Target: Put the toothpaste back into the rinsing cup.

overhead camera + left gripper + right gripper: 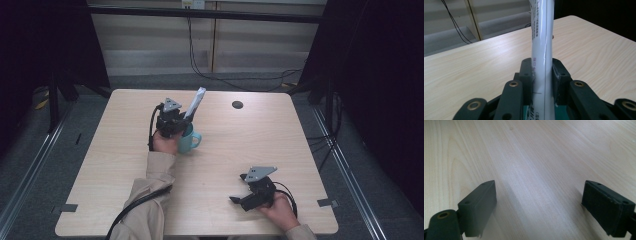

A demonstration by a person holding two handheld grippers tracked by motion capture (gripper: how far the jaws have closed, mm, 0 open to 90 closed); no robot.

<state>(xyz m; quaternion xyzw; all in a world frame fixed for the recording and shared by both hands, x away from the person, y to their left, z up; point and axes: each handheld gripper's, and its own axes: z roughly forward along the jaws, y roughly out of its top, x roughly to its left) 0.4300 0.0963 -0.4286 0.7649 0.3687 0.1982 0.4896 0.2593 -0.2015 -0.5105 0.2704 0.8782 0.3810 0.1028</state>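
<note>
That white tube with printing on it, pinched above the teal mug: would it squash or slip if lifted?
The white printed tube probably dents a little: the left gripper squeezes its sides. Its glossy skin may slip. Standing tilted in the teal mug, it looks light yet apt to topple.

You can see small print running along the white tube [541, 50], but it's too blurred to read.
</note>
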